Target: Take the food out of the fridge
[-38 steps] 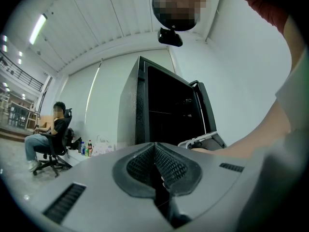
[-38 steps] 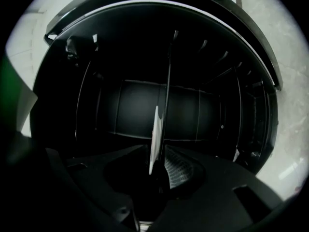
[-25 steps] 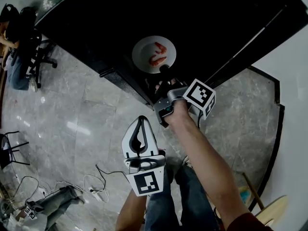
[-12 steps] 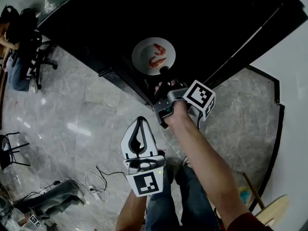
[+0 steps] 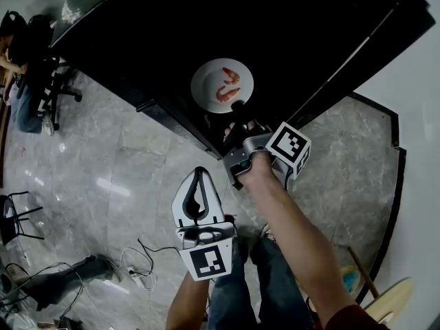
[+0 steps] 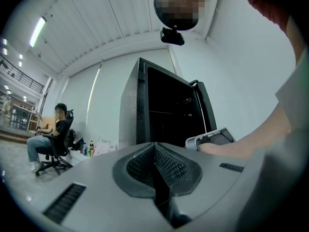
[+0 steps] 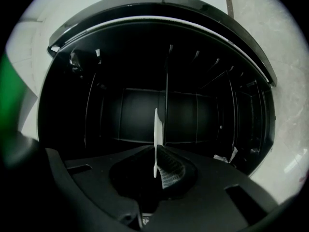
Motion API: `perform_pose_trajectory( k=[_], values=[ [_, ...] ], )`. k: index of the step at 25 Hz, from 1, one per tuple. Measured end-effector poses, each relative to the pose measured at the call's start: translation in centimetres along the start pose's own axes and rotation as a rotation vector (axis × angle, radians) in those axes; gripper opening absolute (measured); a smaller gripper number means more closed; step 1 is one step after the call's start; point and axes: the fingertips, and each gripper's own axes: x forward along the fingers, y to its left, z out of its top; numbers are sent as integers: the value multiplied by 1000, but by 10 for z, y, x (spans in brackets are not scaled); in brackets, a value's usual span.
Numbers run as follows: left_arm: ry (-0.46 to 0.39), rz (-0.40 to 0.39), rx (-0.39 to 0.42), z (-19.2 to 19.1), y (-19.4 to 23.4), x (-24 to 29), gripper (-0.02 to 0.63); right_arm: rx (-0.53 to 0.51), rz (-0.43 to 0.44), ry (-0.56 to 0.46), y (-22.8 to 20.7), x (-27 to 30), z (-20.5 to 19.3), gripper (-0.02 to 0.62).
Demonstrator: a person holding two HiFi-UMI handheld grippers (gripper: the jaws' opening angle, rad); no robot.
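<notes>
Jaws of our R gripper [image 5: 237, 110], just closing, pinch the shrimp plate [image 5: 206, 88] by its rim; plate sits at their 12 o'clock. L gripper [image 5: 199, 177] jaws pressed together, empty.

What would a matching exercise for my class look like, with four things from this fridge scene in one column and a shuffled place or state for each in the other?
Things:
1. plate
2. shrimp
3. left gripper
4. fridge

Places or states:
A. jaws together, nothing between them
B. door open, dark inside
C. lying on the plate
D. rim pinched by the right gripper

Pairs: 1-D, 2-C, 3-A, 4-B.
The right gripper's jaws have just been closing, with the plate's rim between them.
</notes>
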Motion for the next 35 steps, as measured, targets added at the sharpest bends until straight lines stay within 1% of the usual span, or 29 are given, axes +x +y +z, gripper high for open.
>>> perform_pose_trajectory(
  k=[4,8,13,18,21,23,24,27,30,33,35],
  values=[
    [-11,-9,9,-2,-20,-18,14,3,32,-7,-3,-34,5,32],
    [-10,-3,6,-2,-16,-11,14,12,52,2,2,-36,5,32],
    [-22,1,9,5,-22,-20,14,13,67,13,10,-66,5,32],
    [-19,5,7,5,-13,-7,14,31,70,12,14,-65,4,32],
    [-57,-22,41,10,-12,4,14,41,75,17,16,-65,3,32],
    [-87,-28,45,15,-12,9,14,46,81,18,18,-67,3,32],
    [-88,-27,45,15,-11,12,14,47,84,19,18,-68,2,32],
    [-49,-16,41,10,-5,22,14,40,82,33,21,-66,2,32],
    [-48,-7,45,10,1,33,14,35,77,48,23,-66,2,32],
    [-74,-13,42,15,-8,21,14,44,76,36,22,-99,-2,32],
    [-115,-23,43,22,-17,10,14,49,67,28,20,-126,-5,32]
  ],
)
